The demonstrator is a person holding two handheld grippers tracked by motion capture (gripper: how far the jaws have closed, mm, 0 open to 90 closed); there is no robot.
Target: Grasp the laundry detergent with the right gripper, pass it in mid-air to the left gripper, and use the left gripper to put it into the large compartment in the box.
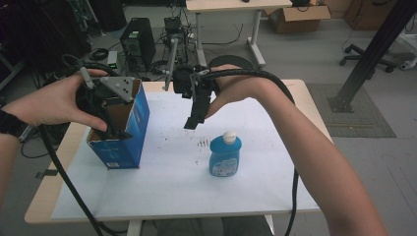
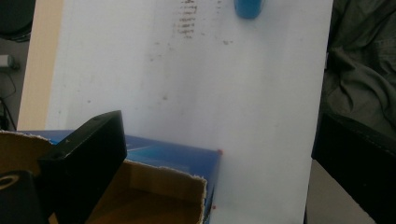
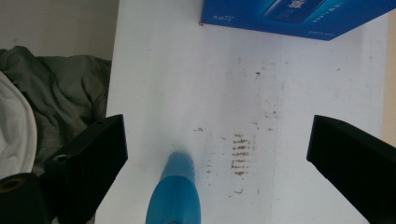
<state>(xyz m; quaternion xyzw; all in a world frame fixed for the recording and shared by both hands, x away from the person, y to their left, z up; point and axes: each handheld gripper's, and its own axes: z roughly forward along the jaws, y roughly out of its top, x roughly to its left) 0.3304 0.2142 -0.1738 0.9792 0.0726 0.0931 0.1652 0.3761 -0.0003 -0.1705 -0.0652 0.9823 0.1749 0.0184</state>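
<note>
We note a light wood table (image 1: 314,105) with a white sheet (image 1: 177,182) laid over most of its top, bare wood showing at the left and right edges. The sheet carries dark scuff marks (image 1: 202,143) near its middle. Standing on it: an open blue carton (image 1: 129,132) at the left, upright, and a blue bottle (image 1: 225,156) with a white cap (image 1: 229,136), well apart from the carton.

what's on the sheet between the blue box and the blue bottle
Nothing solid: bare white sheet with dark scuff marks between the blue box and blue bottle, clear in the high view.
</note>
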